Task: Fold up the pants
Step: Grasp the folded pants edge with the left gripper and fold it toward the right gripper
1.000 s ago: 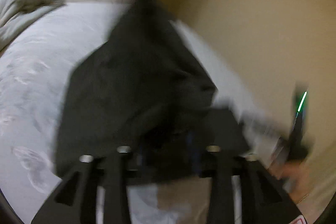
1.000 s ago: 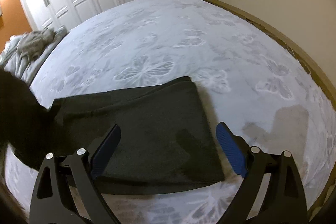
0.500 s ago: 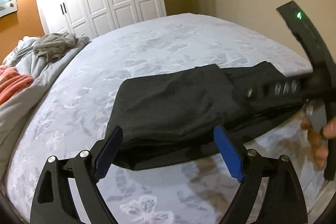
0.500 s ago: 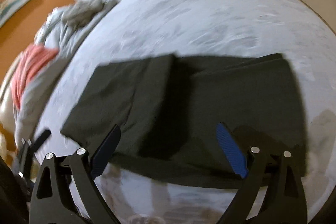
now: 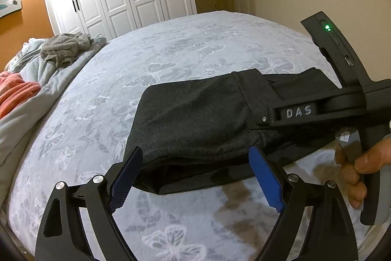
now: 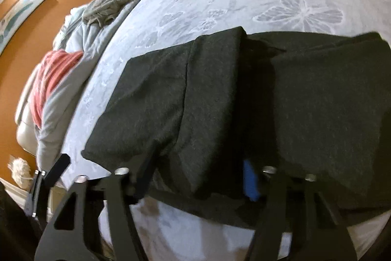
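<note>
I have the bed (image 5: 185,45) under both cameras, and the dark pants (image 5: 195,119) lie across its near edge, folded over into a layered stack. My left claw (image 5: 195,173) hangs apart just before the near hem, gripping nothing. My right claw (image 6: 195,177) is pushed in at that same hem, cloth draped over its fingers, so I cannot tell whether it is clamped. I judge another fold is next: I'd pinch all layers together at the edge, lift low and keep the corners level
</note>
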{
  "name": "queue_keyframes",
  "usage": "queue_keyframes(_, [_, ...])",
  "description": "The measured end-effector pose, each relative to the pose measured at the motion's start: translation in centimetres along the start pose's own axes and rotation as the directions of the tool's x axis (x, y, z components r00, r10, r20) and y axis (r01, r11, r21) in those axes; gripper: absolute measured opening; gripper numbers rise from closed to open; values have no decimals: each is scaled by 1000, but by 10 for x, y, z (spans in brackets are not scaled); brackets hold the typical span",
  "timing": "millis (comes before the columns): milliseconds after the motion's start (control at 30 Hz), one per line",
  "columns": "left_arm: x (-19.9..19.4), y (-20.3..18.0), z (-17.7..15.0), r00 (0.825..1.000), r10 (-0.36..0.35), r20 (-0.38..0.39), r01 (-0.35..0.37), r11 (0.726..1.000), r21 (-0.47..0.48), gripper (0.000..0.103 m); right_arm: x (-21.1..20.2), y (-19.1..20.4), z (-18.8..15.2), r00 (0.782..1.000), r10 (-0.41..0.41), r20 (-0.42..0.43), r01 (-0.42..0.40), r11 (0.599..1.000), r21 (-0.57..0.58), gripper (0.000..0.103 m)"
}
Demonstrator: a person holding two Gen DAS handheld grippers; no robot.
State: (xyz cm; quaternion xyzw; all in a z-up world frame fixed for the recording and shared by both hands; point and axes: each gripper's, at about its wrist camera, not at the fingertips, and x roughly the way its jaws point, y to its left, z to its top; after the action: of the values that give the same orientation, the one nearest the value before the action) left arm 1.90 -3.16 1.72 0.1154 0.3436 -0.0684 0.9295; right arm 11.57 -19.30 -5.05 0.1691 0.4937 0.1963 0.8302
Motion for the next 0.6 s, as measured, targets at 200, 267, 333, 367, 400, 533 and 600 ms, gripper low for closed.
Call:
queue_keyframes(200, [6,-2,-1,1000,-11,-23,11,1000,-5,86,-13,9,5,999,2,44,0,998,-60,19])
queue_keyframes(267, [8,-4,-2,999,-18,-35,18,1000,-5,86,-9,9,5,999,-20,31,23,997,-71,19])
queue_keyframes(333, [11,-5,-3,998,-26,-51,26,1000,-4,86,-1,5,4,1000,-23,2,23,998,-50,25])
queue_keyframes(367, [13,-5,-4,997,-34,-63,34,999,-5,86,0,1,4,1000,-10,-7,10,1000,-25,28])
queue_keyframes(400, [14,-6,-5,997,-41,-72,41,999,-9,86,1,-3,4,1000,7,-10,-7,1000,4,30])
queue_keyframes(533, [19,0,-8,992,-68,-109,64,997,-42,86,0,-13,3,999,52,-4,-52,997,52,28])
queue_keyframes(600, [20,8,-10,990,-74,-124,67,996,-60,86,-1,-8,2,1000,28,2,-28,1000,7,27])
